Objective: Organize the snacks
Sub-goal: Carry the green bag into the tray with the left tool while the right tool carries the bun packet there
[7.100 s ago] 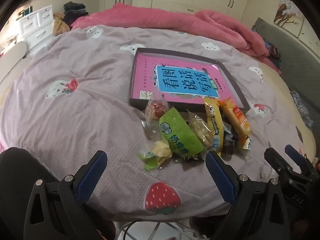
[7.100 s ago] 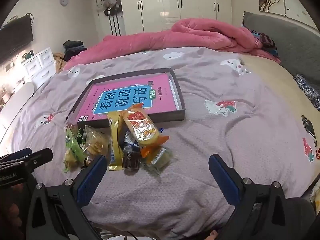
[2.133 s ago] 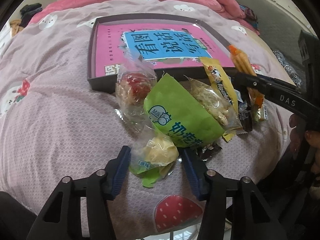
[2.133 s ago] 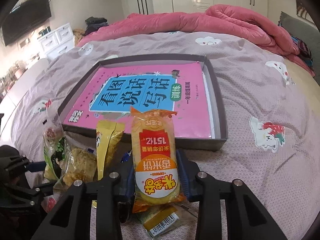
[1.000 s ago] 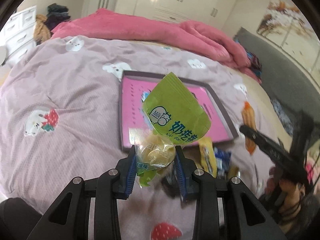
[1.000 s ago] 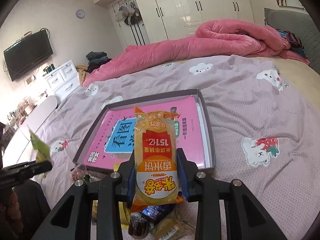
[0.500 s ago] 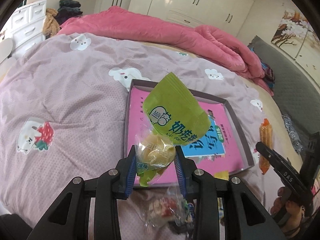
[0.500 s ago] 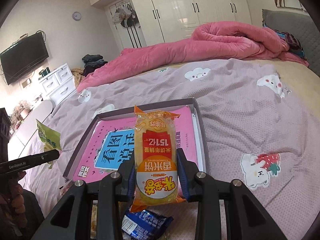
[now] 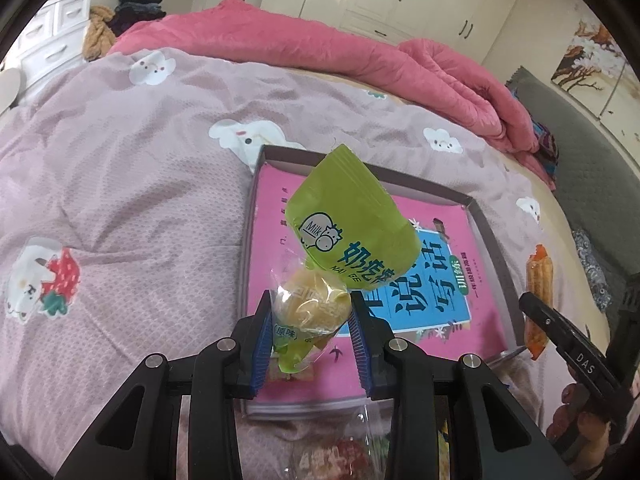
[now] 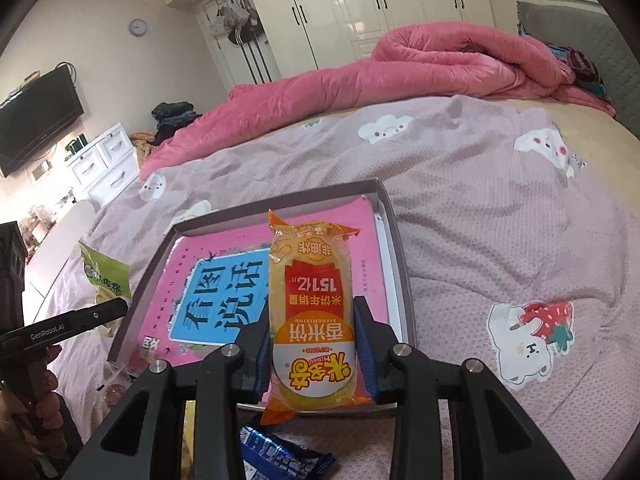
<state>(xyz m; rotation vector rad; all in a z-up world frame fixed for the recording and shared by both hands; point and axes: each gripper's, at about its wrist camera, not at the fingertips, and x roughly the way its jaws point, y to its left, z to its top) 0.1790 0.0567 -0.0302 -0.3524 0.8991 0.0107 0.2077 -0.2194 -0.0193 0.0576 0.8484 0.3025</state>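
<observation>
We carry both snacks above the tray (image 9: 486, 224): left gripper (image 9: 311, 334) pinches the green milk-candy bag (image 9: 352, 224), right gripper (image 10: 313, 354) clamps the orange rice-cracker pack (image 10: 311, 312), ready for dropping in.

- Left gripper (image 9: 310, 322): raised in the air, blue pads (image 9: 262, 340) closed on the lower end of a green pack (image 9: 352, 226), which sticks up and forward.
- Right gripper (image 10: 312, 346): also raised, closed on an orange pack (image 10: 310, 312) held upright between its pads.
- Each gripper shows at the edge of the other's view, with the holding hand (image 9: 588, 432) partly seen.
</observation>
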